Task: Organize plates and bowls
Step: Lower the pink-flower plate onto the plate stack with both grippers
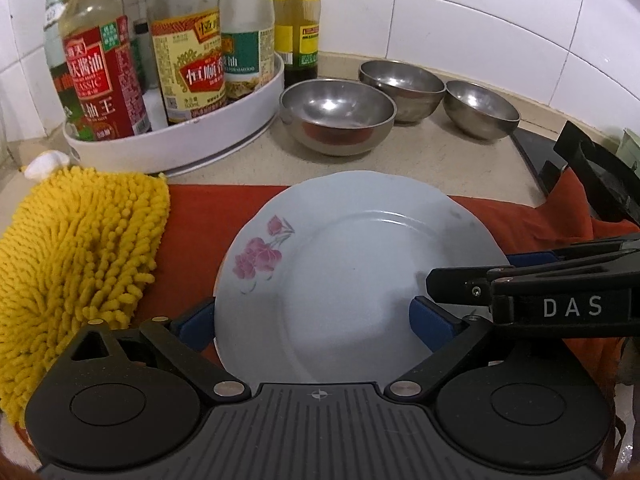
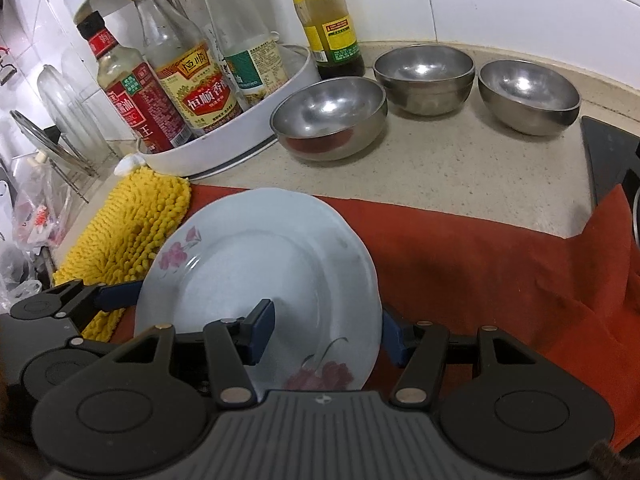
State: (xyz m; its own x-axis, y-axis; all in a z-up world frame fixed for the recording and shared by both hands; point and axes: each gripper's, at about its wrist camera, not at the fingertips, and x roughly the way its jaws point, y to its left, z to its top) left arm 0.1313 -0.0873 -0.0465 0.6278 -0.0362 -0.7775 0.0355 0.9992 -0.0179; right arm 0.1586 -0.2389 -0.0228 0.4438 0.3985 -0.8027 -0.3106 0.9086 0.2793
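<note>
Meanwhile both grippers' fingers [image 1: 430,322] straddle the plate [image 1: 352,272], grip unclear; bowls [image 1: 338,116] empty.

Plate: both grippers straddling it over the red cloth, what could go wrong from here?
1. The plate sits between the blue pads of both the left gripper and the right gripper, held by its edges only; it could slip or tip.
2. It lies over a wrinkled red cloth and beside the yellow mop pad, so it may settle unevenly.
3. Carried forward, it could knock the nearest steel bowl.
</note>
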